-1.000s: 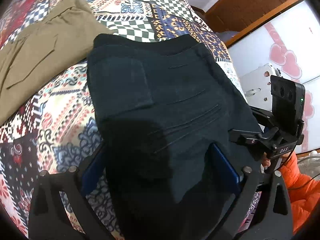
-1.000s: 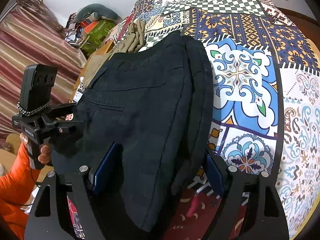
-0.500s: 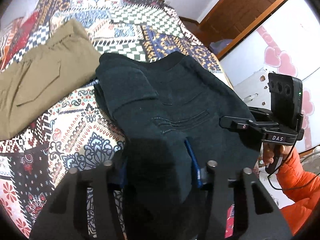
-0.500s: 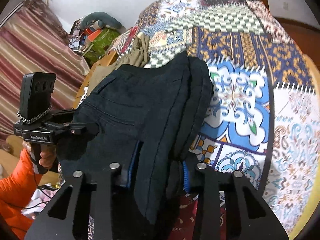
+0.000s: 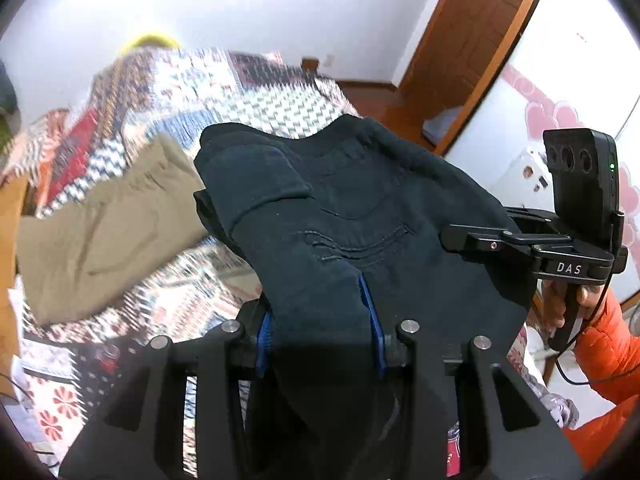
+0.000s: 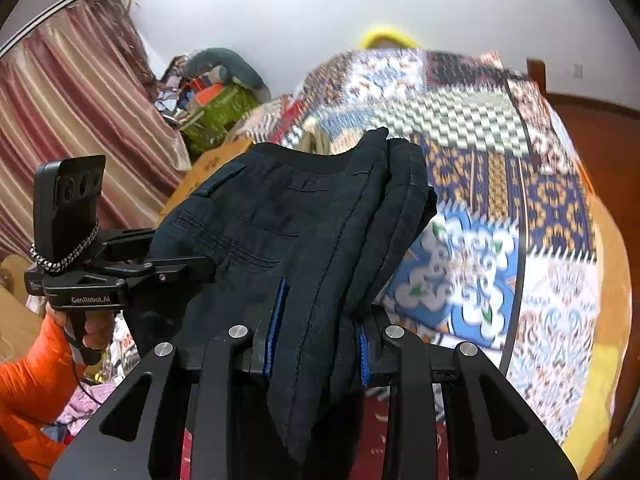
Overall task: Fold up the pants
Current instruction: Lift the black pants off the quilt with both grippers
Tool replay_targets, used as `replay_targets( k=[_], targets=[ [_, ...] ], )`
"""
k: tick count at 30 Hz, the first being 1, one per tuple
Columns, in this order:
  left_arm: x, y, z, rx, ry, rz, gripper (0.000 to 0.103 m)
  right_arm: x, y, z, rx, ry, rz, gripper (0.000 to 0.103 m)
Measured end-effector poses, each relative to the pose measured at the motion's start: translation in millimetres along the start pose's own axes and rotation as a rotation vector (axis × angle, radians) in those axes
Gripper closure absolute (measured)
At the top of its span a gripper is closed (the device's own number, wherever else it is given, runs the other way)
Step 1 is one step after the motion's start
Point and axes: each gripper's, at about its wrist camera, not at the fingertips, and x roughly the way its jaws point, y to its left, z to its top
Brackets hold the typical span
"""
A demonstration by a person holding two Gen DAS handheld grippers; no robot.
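Black claw (image 5: 320, 320) – blue pads (image 5: 372, 312), silver screws (image 5: 409, 326), "DAS" marking, orange sleeve (image 5: 600, 360)

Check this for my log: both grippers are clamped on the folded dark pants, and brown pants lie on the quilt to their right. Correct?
Not quite. The brown pants lie left of the dark pants, as the left wrist view shows. The left gripper and right gripper are indeed clamped on them above the quilt.

I see a patchwork quilt (image 5: 192, 92) spread wide, khaki trousers (image 5: 112, 220) lying on it at my nine o'clock, a wooden door (image 5: 476, 44) at two o'clock, and striped curtains (image 6: 68, 120) at ten o'clock.
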Motion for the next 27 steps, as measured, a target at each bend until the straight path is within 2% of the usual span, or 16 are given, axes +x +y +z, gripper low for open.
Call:
replay_targets(
  k=[5, 13, 20, 27],
  targets=[
    [-22.9, 15.5, 13.5, -0.014, -0.077, 0.043, 0.065, -1.7, 15.4, 21.5, -0.057, -0.047, 0.008, 0.076],
    [-57.6, 57.6, 28.6, -0.056, -0.170, 0.117, 0.065, 23.3, 45.1, 65.9, -0.156, -0.086, 0.041, 0.076],
    [-65.8, 120.5, 43.9, -0.115, -0.217, 0.165, 0.065, 68.5, 71.0, 106.2, -0.221, -0.101, 0.069, 0.076],
    [-49.2, 186.4, 56.4, -0.163, -0.228, 0.198, 0.065, 125.2, 85.8, 141.2, -0.247, -0.095, 0.089, 0.076]
  ],
)
